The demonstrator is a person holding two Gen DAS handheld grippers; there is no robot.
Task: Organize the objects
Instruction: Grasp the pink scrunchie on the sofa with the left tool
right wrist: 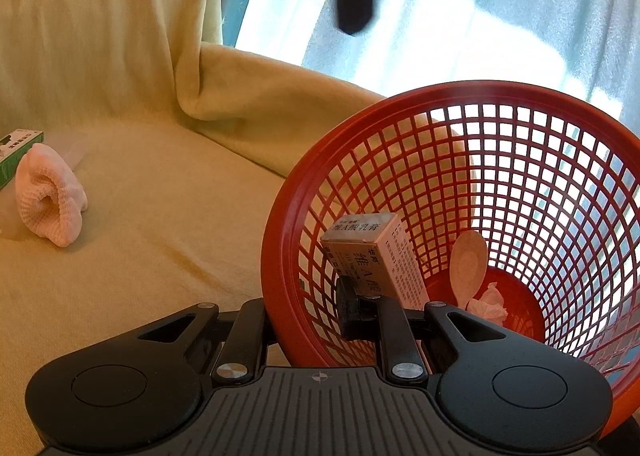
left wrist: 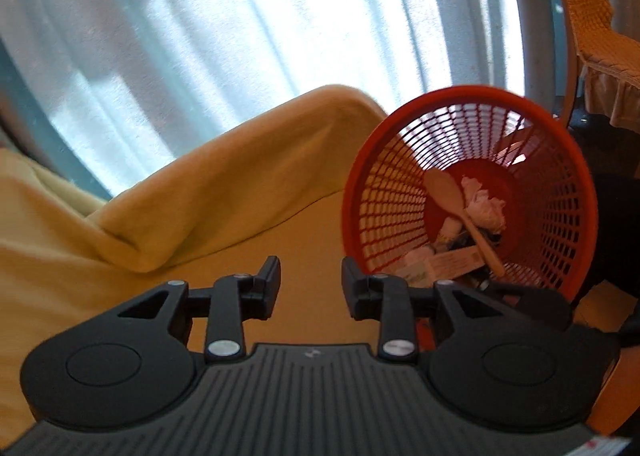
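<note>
The red plastic lattice basket (right wrist: 520, 191) lies tipped on the yellow blanket (right wrist: 160, 256), which is bare to its left. The right gripper (right wrist: 316, 312) clamps its near rim. Inside, a pale wooden spoon (left wrist: 460, 215) slants bowl-inward. The left gripper (left wrist: 310, 288) hangs parted, empty.

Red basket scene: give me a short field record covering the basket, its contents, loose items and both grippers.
basket: red basket tilted, mouth toward the cameras, on the yellow blanket
contents: wooden spoon, crumpled tissue, small box
left gripper: left gripper open, nothing between its fingers, beside the basket
right gripper: right gripper shut on the basket's near rim, one finger inside, one outside
loose items: pink sock and green box on the blanket
background: pale curtain
</note>
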